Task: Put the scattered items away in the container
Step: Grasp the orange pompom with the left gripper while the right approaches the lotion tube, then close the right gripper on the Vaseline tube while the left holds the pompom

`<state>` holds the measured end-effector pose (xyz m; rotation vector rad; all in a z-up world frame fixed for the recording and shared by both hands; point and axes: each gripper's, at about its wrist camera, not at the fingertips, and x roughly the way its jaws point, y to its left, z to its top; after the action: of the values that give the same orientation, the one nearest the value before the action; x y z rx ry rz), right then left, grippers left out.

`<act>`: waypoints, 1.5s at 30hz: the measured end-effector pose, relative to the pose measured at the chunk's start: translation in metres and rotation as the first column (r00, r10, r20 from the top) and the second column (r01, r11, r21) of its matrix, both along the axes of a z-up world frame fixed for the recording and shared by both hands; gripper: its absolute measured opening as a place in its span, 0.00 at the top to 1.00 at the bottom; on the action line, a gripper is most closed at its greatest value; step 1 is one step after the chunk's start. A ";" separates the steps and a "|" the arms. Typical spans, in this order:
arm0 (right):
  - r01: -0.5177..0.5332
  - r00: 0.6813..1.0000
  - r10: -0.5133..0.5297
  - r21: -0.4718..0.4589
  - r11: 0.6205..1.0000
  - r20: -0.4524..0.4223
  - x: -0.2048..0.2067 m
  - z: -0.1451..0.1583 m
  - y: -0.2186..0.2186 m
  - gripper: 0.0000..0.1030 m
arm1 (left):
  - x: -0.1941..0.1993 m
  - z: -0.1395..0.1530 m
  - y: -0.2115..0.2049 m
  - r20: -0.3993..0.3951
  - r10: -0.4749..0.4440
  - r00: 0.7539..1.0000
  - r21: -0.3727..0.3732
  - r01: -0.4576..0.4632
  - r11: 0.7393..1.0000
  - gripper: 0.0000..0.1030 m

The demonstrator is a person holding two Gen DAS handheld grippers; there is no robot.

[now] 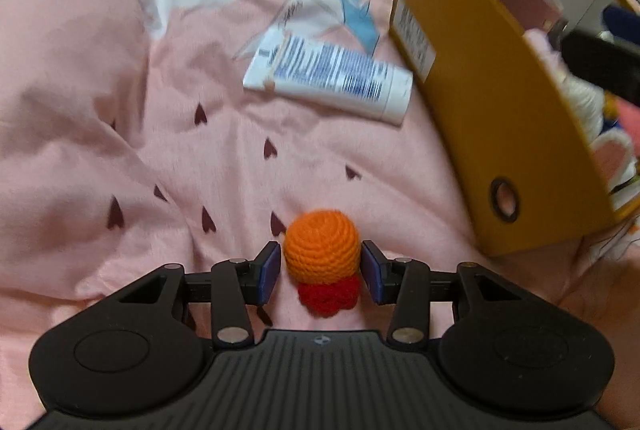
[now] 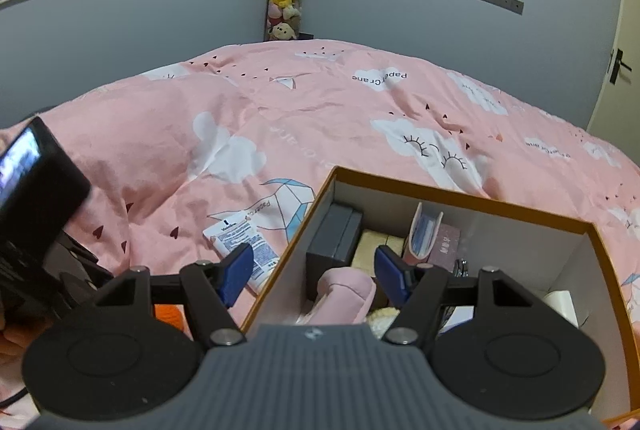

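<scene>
The left gripper (image 1: 322, 272) points down at the pink bedcover (image 1: 120, 110) printed with white clouds and small dark hearts. Between its blue pads (image 1: 269, 272) lies a small crocheted toy (image 1: 323, 254) with a round orange part and a red part beneath it. The pads stand just beside the toy on both sides, and a thin gap shows on each side, so the jaws are half open and do not press on it. Further away on the cover lies a white plastic tube with blue print (image 1: 328, 78), on its side, its cap end near the corner of the yellow-brown cardboard box (image 1: 480, 102). The right gripper (image 2: 316, 274) hovers over the near rim of this box, jaws wide apart and nothing between them. Inside the box (image 2: 460, 200) are a dark grey case (image 2: 334, 242), a soft pink item (image 2: 348, 292), a pink pouch standing upright (image 2: 426, 234) and some smaller things that I cannot identify. The orange toy shows at the lower left of the right wrist view, outside the box.
</scene>
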<state>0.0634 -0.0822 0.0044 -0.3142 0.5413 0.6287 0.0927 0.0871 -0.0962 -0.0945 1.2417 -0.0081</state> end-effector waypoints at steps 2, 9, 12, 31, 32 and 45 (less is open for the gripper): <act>-0.006 1.000 0.006 -0.007 1.000 0.003 -0.001 -0.001 0.000 0.32 | -0.001 -0.002 0.001 0.006 0.008 1.000 -0.005 -0.008 1.000 0.55; -0.069 0.997 0.070 -0.042 0.997 0.014 -0.002 -0.003 0.007 0.32 | -0.005 0.006 0.003 0.046 0.023 0.999 0.020 -0.024 1.000 0.56; -0.139 0.990 0.141 -0.094 0.986 0.016 0.002 -0.001 0.017 0.32 | -0.006 0.018 0.007 0.085 0.033 0.996 0.033 -0.036 0.999 0.56; -0.507 0.862 0.443 -0.464 0.726 -0.248 0.055 -0.045 0.128 0.39 | -0.005 0.048 0.052 0.208 0.170 0.963 0.059 -0.186 0.981 0.56; -0.512 0.858 0.441 -0.481 0.712 -0.261 0.057 -0.050 0.133 0.39 | -0.005 0.046 0.054 0.208 0.183 0.961 0.052 -0.197 0.979 0.56; -0.506 0.863 0.356 -0.623 0.596 -0.360 0.073 -0.084 0.178 0.40 | -0.015 0.037 0.072 0.203 0.261 0.944 -0.026 -0.262 0.965 0.56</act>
<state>0.1361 0.0957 -0.0801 -1.1605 0.9116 0.9226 0.0781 0.1594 -0.0594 -0.2510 1.0151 0.2095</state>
